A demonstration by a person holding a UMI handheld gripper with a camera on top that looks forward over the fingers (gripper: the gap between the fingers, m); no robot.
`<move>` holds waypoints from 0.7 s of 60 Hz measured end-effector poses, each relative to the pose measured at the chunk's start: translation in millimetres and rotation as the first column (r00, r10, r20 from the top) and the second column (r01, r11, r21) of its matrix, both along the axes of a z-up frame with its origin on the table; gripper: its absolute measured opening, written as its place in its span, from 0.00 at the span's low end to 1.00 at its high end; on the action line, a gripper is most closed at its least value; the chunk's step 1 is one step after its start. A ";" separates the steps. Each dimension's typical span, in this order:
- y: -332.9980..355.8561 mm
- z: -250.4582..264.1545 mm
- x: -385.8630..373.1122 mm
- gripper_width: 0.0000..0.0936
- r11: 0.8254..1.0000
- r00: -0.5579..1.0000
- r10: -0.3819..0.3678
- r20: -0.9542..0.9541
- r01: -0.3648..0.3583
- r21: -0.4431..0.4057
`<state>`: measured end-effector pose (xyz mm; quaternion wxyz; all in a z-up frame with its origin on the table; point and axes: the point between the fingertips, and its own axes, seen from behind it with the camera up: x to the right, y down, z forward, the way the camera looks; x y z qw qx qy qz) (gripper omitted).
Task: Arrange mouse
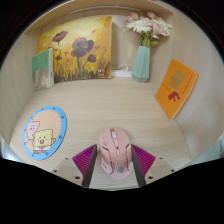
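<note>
One pink mouse [113,152] is sitting on the pale bench [110,105], close to its near edge, and it is lying between the two fingers of the gripper [113,163]. The magenta pads [85,160] are showing on both sides of the mouse, and the fingers are standing apart about as wide as the mouse itself; whether they are pressing on its sides or merely flanking it I cannot tell, since the mouse is resting on the bench surface.

One round blue coaster [45,131] with a cartoon figure is lying toward the left edge of the bench, well apart from the mouse. One orange card [176,86] is lying tilted toward the right edge. At the far edge, one painting of flowers [78,48] is leaning against the wall, with one small booklet [42,68] propped just beside it at the far left corner. One pale blue vase [142,63] holding pale pink flowers [148,26] is standing upright at the far edge, between the painting and the orange card.
</note>
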<state>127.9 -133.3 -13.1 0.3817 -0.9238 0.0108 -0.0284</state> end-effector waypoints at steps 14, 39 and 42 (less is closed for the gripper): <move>-0.7 -3.6 1.5 0.46 0.999 0.999 -0.035 0.002 0.035 -0.030; 59.0 180.7 -27.2 0.38 0.979 0.993 -0.116 -0.012 0.116 0.166; 71.4 219.7 -40.1 0.38 0.969 0.995 -0.099 -0.004 0.097 0.227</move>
